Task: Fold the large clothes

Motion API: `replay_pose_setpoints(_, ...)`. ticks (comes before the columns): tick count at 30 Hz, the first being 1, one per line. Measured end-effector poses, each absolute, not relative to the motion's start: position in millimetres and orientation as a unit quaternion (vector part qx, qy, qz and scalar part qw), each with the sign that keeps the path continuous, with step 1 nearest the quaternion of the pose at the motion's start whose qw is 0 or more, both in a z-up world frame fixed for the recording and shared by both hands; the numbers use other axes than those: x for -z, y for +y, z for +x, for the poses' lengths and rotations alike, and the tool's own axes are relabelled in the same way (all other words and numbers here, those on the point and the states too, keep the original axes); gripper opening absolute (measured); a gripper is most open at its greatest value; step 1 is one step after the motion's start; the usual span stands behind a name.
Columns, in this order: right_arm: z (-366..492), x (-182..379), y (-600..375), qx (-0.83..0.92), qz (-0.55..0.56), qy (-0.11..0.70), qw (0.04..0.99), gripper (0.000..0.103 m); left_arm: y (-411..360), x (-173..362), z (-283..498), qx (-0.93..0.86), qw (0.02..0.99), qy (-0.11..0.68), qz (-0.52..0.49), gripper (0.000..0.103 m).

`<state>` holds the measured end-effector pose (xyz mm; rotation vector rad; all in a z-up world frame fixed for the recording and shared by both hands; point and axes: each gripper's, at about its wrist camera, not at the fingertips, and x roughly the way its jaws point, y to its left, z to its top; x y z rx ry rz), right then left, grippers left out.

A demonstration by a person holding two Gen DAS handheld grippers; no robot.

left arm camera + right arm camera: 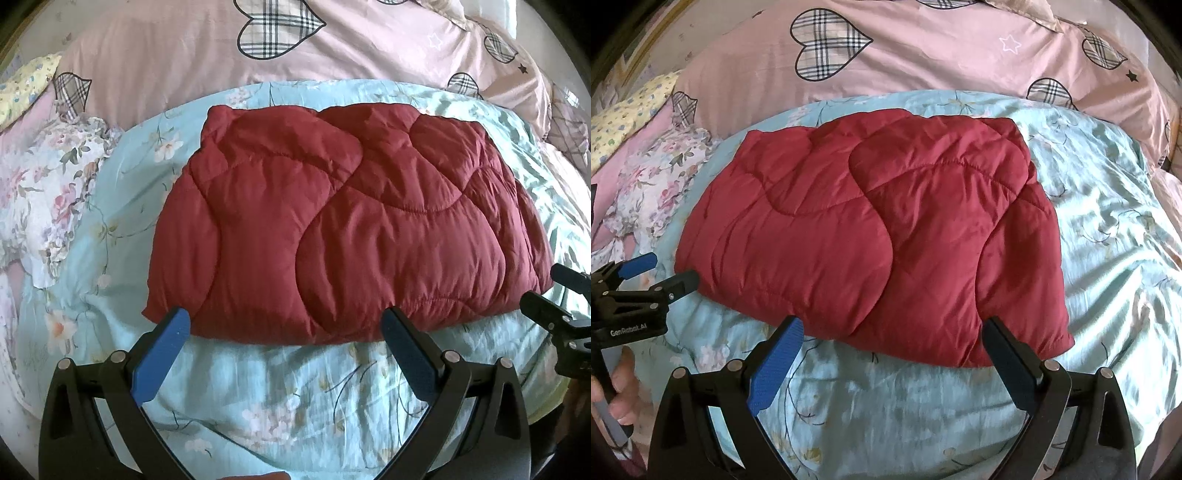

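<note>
A dark red quilted padded garment (343,225) lies folded in a thick bundle on the light blue floral bedsheet (280,398). It also shows in the right wrist view (871,236). My left gripper (284,325) is open and empty, its blue-padded fingertips just short of the bundle's near edge. My right gripper (894,332) is open and empty, its tips at the bundle's near right edge. The left gripper also shows at the left of the right wrist view (661,271), and the right gripper at the right edge of the left wrist view (554,291).
A pink duvet with plaid hearts (923,48) lies behind the bundle. A white floral cloth (51,199) and a yellow patterned pillow (26,85) lie at the left. A hand (620,384) holds the left gripper's handle. The sheet (1108,221) stretches right of the bundle.
</note>
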<state>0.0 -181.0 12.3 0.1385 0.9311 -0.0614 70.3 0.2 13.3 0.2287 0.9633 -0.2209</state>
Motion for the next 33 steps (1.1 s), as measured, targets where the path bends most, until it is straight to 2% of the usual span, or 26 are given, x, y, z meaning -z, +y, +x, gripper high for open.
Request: replay_pose_setpoints(33,8.7,-11.9,-183.7,0.037,0.068,0.448,0.891,0.098,-7.3,-13.9,75.3,0.107,0.877,0.453,0.117,0.103)
